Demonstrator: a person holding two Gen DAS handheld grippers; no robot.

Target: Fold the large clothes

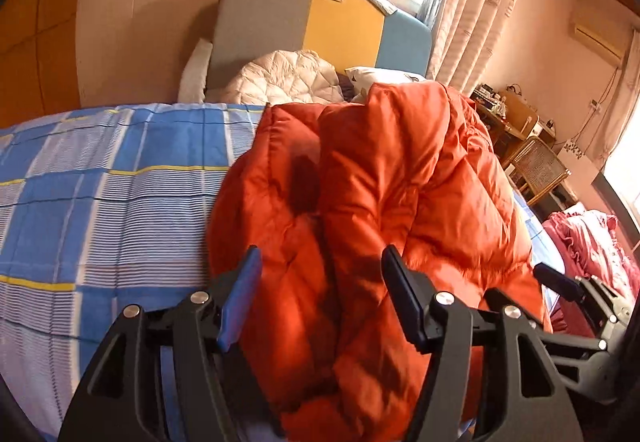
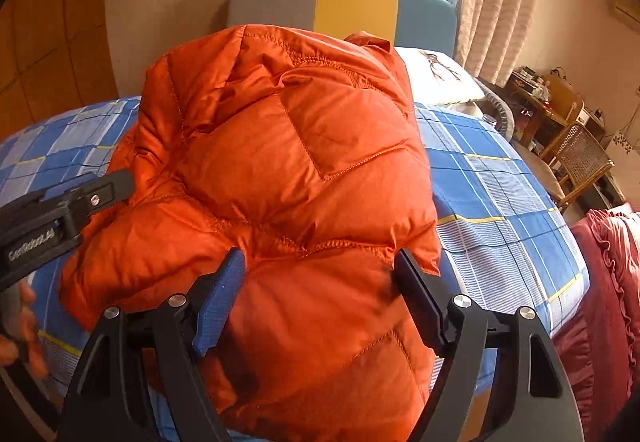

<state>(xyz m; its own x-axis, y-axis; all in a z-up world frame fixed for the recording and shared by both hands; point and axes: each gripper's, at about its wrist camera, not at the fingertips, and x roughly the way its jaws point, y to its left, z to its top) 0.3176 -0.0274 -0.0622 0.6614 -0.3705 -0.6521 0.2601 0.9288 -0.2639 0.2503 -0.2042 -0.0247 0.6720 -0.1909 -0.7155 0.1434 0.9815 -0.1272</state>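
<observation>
The orange down jacket (image 2: pixel 280 178) lies bunched on the bed's blue checked sheet (image 2: pixel 500 194), toward its foot from the headboard (image 1: pixel 320 22). It looks light, puffy and slick; a stitched hem edge should grip best. The left claw (image 1: pixel 320 282) and right claw (image 2: pixel 320 282) both stand wide, gripping nothing. Only the right view shows the square patch pocket (image 2: pixel 340 130); only the left shows the white quilt (image 1: pixel 288 78).

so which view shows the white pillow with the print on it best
The right wrist view: the white pillow lies unobstructed behind the orange jacket, its dark printed figure visible. In the left wrist view only a sliver of the pillow peeks above the jacket, and no print can be made out.
</observation>
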